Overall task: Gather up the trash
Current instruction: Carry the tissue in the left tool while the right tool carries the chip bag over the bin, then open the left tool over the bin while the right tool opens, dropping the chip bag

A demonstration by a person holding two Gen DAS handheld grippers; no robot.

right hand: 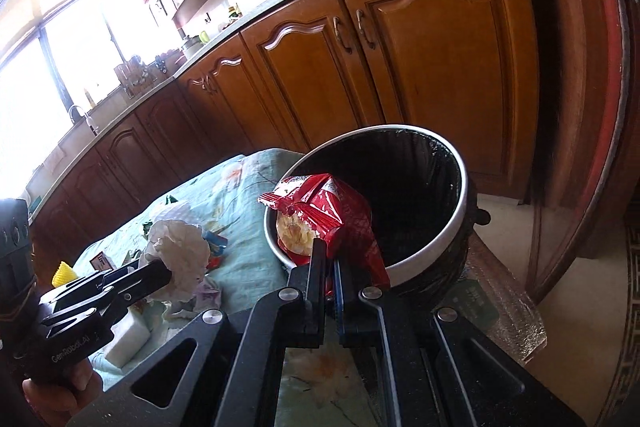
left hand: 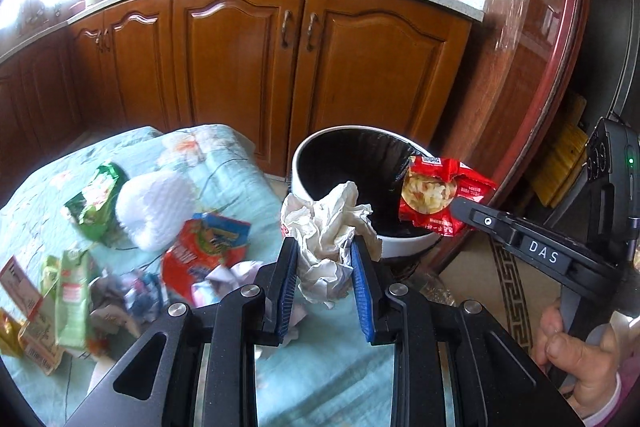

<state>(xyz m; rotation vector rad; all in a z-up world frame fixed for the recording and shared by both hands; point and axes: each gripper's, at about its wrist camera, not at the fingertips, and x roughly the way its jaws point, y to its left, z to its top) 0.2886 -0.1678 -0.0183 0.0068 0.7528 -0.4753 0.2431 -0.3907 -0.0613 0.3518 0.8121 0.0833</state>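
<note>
Because the crumpled white paper wad (left hand: pixel 328 239) hangs at the near rim of the round white bin with its black liner (left hand: pixel 400 247) rather than over the opening, letting go now could drop it outside, onto the desk edge or the floor. The left gripper (left hand: pixel 325 259) pinches that wad between its blue pads, and loose folds trail below the pads, so a snag on the rim could tug it free early.

Over the bin mouth itself, the red crinkly snack packet with a clear window (right hand: pixel 320 223) is clamped by its lower edge in the right gripper (right hand: pixel 335 259), whose jaws are pressed nearly together on the thin film. A light packet like that may cling to a pad or flutter sideways on release.

Both grippers crowd the same opening, so I judge a knock between them or against the bin likely; the bin stands at the desk's far right corner and could be nudged off.

More litter lies toward the left edge of the pale green floral cloth (left hand: pixel 240 183): a green sachet (left hand: pixel 96 199), a white foam net (left hand: pixel 152 211), an orange-and-blue wrapper (left hand: pixel 204 251).
</note>
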